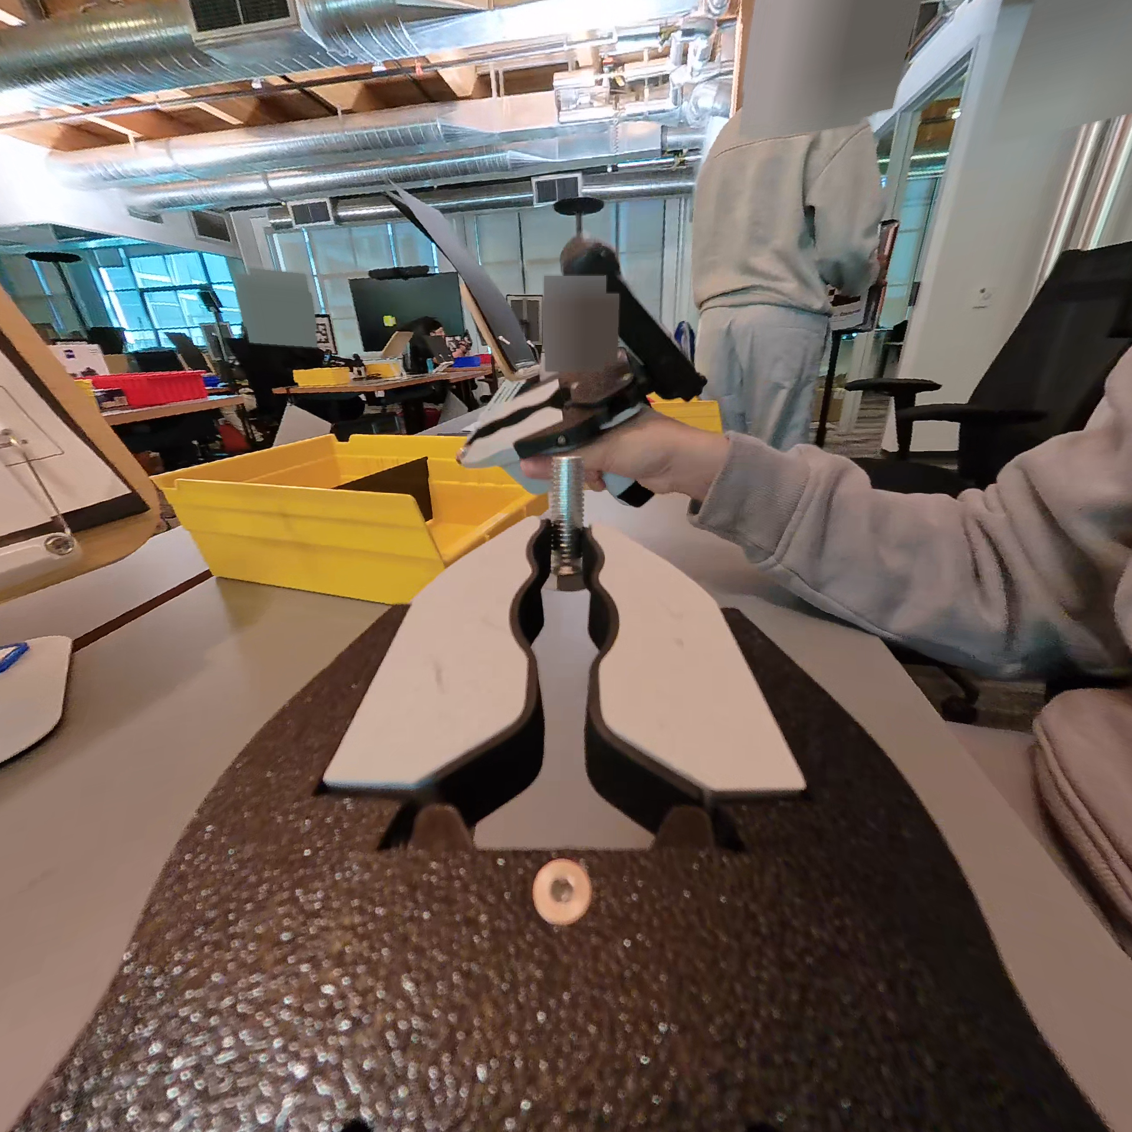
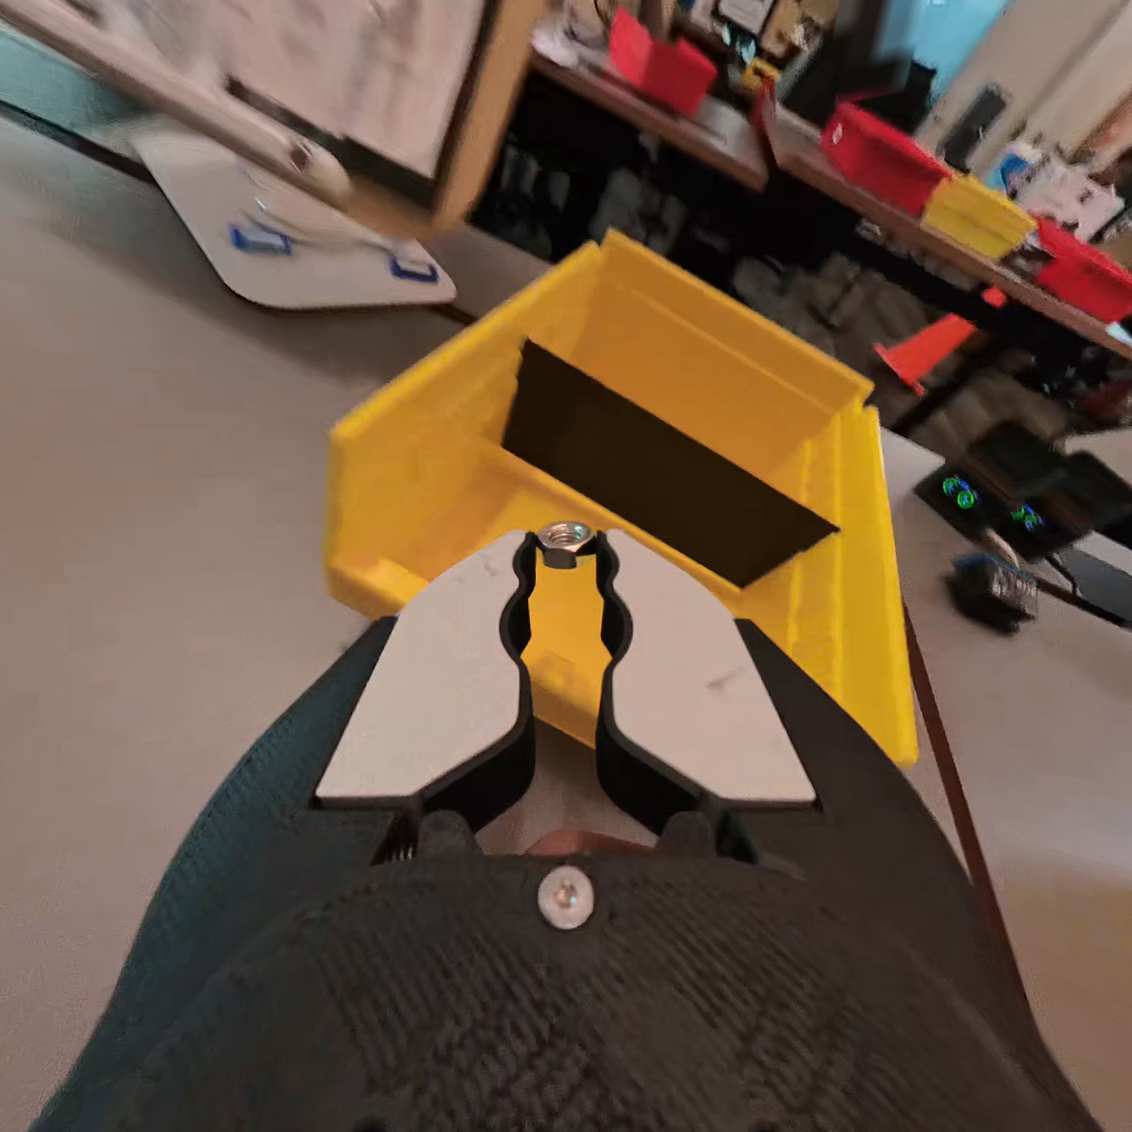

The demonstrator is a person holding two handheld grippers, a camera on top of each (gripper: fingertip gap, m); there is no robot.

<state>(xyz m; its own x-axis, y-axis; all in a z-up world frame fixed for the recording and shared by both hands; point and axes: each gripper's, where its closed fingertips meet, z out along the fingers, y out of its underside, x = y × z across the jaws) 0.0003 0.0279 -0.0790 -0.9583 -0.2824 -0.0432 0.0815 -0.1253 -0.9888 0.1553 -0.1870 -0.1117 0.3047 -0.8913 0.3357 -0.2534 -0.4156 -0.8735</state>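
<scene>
Altogether one bolt (image 1: 568, 527), one nut (image 2: 560, 549)

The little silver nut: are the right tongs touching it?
Touching. The right wrist view shows the nut pinched between the tips of the right tongs, both fingertips against its sides, above the yellow bin.

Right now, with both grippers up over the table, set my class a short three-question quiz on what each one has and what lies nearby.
1. True or false: the left gripper holds a silver threaded bolt upright.
2. What does the right gripper grip at its tips: A a washer, B a silver hex nut, C a spring?
3. Fill in: the yellow bin on the table is split by a ____ divider.

Key: 1 true; 2 B; 3 black.
</scene>
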